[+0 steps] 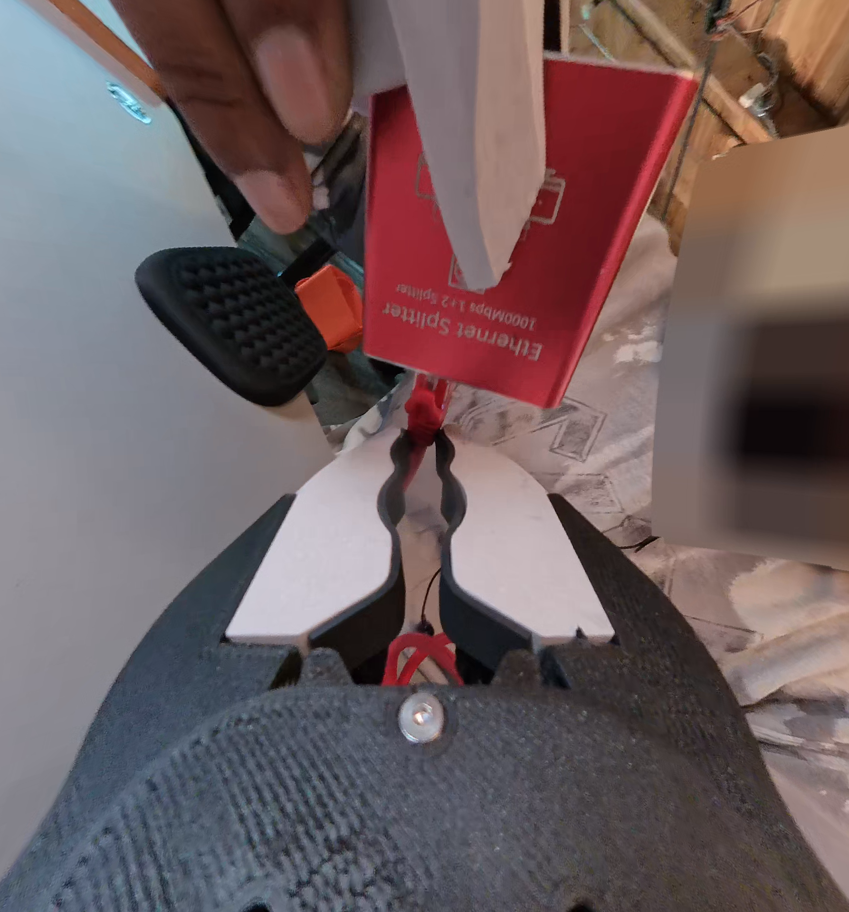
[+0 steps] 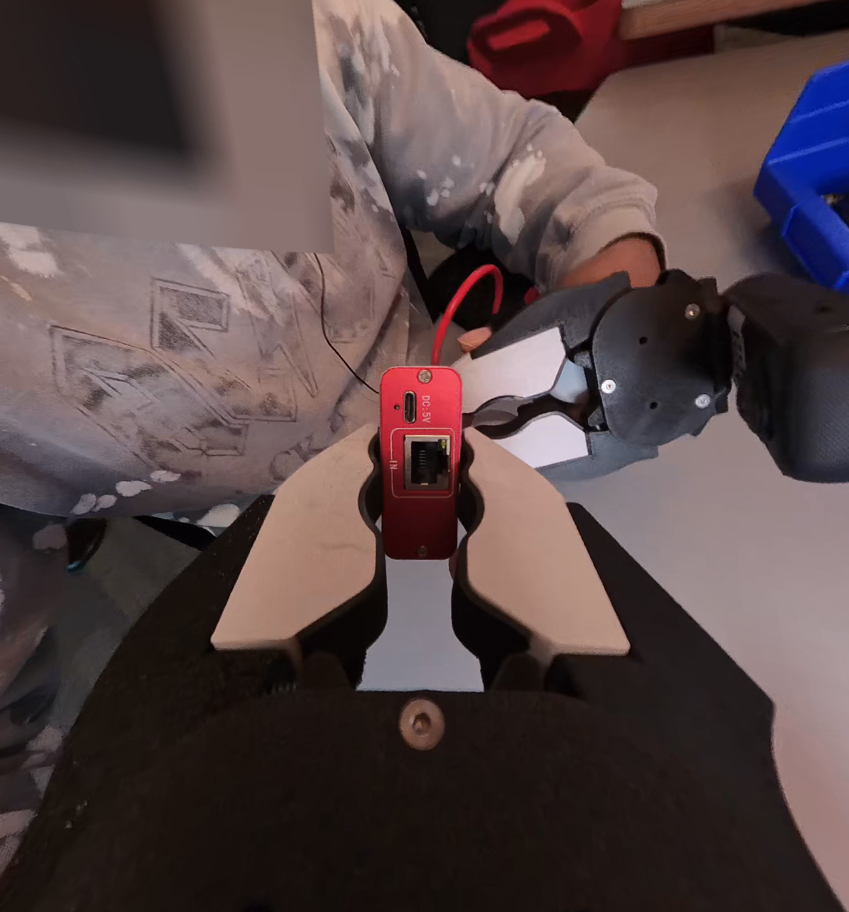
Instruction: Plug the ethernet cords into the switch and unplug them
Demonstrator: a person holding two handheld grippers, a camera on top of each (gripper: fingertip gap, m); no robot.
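The red metal switch [image 2: 420,523] is held in the air by my right gripper [image 2: 420,444], which is shut on its sides; an empty port faces the camera. In the left wrist view the switch [image 1: 585,222] hangs ahead with one white finger [image 1: 481,148] of the right gripper across it. My left gripper [image 1: 422,439] is shut on a red ethernet cord [image 1: 415,469] just behind its red plug [image 1: 425,402]. The plug meets the switch's near end; how deep it sits is hidden. In the right wrist view the left gripper [image 2: 479,419] is beside the switch, with the cord [image 2: 462,291] looping behind.
A grey table [image 2: 708,592] lies below. A blue bin [image 2: 832,163] stands at the right and a red object [image 2: 536,44] at the back. The person's patterned grey sleeve [image 2: 462,148] and a hand [image 1: 244,98] are close to the grippers.
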